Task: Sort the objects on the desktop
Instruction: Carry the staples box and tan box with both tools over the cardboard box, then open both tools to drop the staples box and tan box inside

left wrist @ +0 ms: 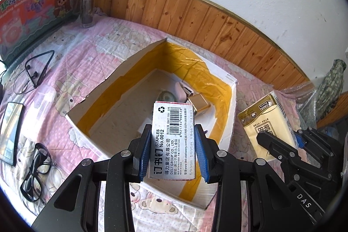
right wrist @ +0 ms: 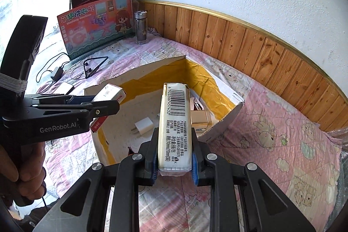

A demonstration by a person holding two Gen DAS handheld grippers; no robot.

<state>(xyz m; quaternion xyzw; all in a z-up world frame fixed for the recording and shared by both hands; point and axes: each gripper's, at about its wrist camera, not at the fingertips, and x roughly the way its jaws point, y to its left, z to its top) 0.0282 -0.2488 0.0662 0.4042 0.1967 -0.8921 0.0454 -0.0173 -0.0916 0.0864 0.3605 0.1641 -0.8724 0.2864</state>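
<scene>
We've got left gripper [left wrist: 173, 152] clamping staples [left wrist: 171, 140], right gripper [right wrist: 174, 158] clamping tissues [right wrist: 175, 125], both over box [left wrist: 121, 71]; glasses [left wrist: 35, 171], phone [left wrist: 9, 136] remain.

Both views are fisheye, each set just behind its own gripper and looking forward and steeply down along the two fingers, which fill the bottom of the frame. The left wrist view sits close above the open cardboard box [left wrist: 152, 88] at frame centre, with the wood-panelled wall [left wrist: 217, 21] arcing across the top. The right wrist view looks from slightly further right at the same cardboard box [right wrist: 134, 82]. Both share the pink quilt [left wrist: 91, 53], the toy carton [right wrist: 95, 23] at upper left and the steel flask [right wrist: 141, 27]; each sees the other gripper at its edge.
</scene>
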